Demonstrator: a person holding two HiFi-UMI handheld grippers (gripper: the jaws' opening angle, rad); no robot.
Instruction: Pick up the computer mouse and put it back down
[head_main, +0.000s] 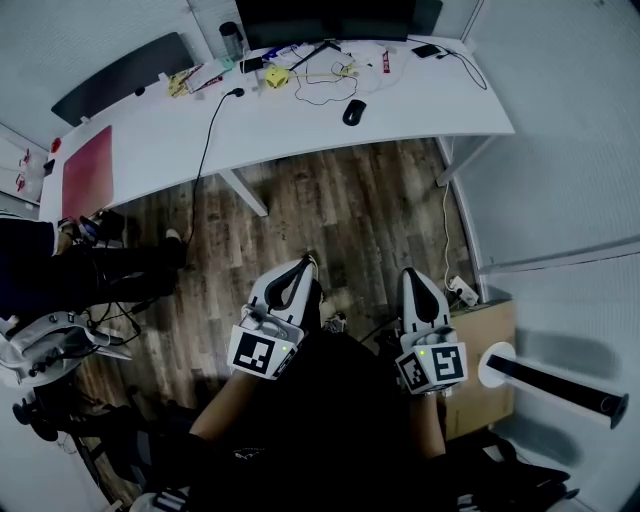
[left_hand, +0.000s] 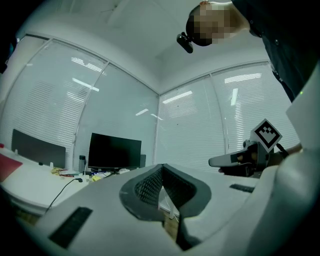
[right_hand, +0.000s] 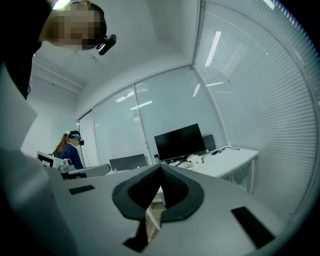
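Only head view is showing mouse (head_main: 353, 112) on desk (head_main: 300, 130), while gripper views are showing left gripper (left_hand: 162, 167) & right gripper (right_hand: 161, 166) both closed tight, nothing btwn jaws.

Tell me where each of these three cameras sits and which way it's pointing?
Head view: on the person's head, looking steeply down at the wooden floor and white desk; both forearms, left gripper and right gripper show.
Left gripper view: on the left gripper, looking level along its shut jaws at the monitor; the person's head and right gripper show.
Right gripper view: on the right gripper, looking along its shut jaws at that monitor; the person's head shows above.
Shared: all three see the white desk and monitor.
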